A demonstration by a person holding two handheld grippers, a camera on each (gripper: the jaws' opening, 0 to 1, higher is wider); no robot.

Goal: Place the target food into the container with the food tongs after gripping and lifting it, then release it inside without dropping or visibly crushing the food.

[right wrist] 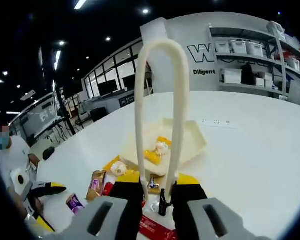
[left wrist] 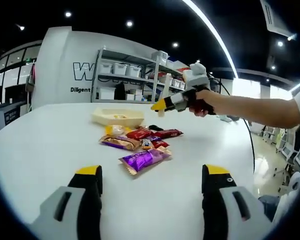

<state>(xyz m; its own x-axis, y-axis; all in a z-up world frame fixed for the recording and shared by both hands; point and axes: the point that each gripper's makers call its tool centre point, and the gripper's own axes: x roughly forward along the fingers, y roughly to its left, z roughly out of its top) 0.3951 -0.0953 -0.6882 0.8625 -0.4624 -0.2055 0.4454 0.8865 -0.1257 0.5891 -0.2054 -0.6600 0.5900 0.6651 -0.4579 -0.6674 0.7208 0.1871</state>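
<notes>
Left gripper (left wrist: 152,182) fingers spread wide, touching nothing, near the snacks (left wrist: 140,142). Right gripper (right wrist: 157,192) pinches cream tongs (right wrist: 159,100) above the tray (right wrist: 192,142).

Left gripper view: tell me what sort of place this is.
Probably an office or lab workspace, not a kitchen: metal shelving stacked with storage bins, a wall with large lettering, and a big white table holding wrapped snacks.
</notes>
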